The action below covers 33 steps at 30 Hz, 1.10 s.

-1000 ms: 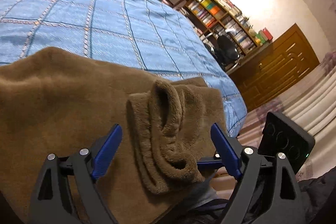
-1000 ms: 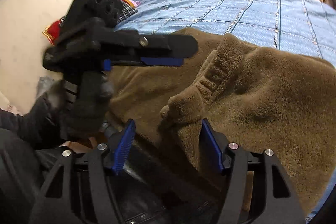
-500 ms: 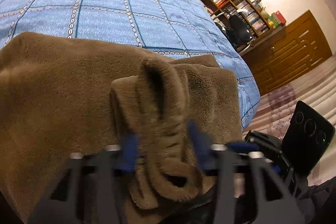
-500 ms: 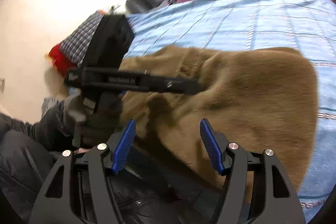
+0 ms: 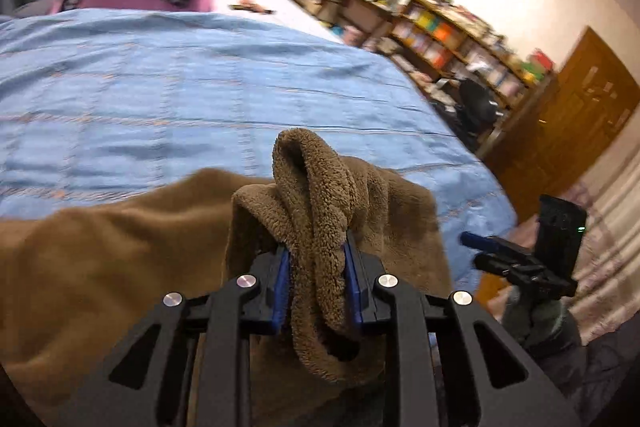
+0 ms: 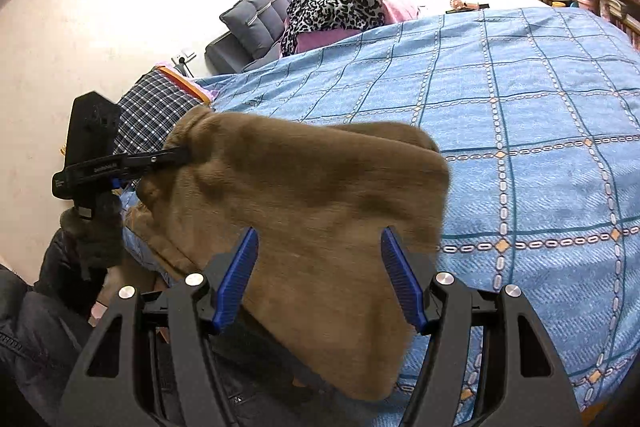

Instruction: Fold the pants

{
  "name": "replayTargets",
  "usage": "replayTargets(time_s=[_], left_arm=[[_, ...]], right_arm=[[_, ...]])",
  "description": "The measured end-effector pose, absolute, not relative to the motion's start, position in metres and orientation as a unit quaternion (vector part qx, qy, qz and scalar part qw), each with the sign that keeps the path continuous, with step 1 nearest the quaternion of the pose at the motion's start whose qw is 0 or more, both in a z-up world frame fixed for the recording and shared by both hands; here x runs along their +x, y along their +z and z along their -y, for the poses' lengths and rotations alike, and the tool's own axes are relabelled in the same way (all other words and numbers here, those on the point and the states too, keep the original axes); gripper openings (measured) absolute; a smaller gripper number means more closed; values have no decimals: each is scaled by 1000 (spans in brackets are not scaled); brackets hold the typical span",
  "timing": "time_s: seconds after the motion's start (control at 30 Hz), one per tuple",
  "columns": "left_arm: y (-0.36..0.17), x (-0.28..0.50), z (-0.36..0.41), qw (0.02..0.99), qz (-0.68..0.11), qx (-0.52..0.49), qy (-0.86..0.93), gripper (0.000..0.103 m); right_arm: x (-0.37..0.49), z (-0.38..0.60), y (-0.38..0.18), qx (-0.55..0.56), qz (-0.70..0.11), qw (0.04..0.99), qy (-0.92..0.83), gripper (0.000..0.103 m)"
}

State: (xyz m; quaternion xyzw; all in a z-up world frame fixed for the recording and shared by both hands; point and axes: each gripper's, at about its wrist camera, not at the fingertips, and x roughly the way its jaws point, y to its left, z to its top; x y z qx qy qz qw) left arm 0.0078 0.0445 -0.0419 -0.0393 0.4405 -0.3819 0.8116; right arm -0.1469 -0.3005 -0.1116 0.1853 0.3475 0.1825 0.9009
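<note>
Bookshelf [image 5: 452, 35] blurred; pants [image 6: 320, 211] hem (lower) cut off

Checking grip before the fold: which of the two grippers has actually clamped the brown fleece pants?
The left gripper: its blue pads pinch a bunched fold of the brown fleece pants. The right gripper is open.

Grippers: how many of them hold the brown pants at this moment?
1. The left gripper is shut on a bunched fold of the brown pants, near the bed edge. The right gripper is open above the same pants on the blue bedspread, gripping nothing.
</note>
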Motion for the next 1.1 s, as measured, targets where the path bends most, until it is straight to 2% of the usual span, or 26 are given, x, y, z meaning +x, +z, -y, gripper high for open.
replayTargets(time_s=[0.3,0.47,0.5,0.57,0.63,0.7,0.77,0.87,0.97,1.1], left_arm=[[-113,21,-76,796,-514,-51,-315,28],[-114,21,-70,799,-507,-45,-319,30],[-115,21,-70,800,-506,-38,-318,31],[-113,20,-71,804,-505,-34,-313,48],[-111,20,-77,810,-501,-35,-304,53],[-105,20,-80,815,-494,-39,-300,54],[-99,19,-84,821,-485,-45,-300,58],[-95,20,-80,823,-478,-47,-303,59],[-101,25,-64,823,-482,-34,-298,59],[-126,33,-43,819,-505,9,-272,60]], right_arm=[[-121,278,-123,176,-373,897,160,65],[-98,295,-115,176,-364,906,124,65],[-91,300,-113,180,-360,908,120,65],[-76,308,-110,172,-355,912,110,65],[-61,309,-112,162,-358,913,107,65],[-46,307,-121,150,-374,909,110,60],[-34,301,-132,135,-402,899,113,40],[-28,293,-141,115,-418,896,101,24],[-34,294,-131,126,-395,906,88,17],[-39,290,-125,111,-376,918,56,15]])
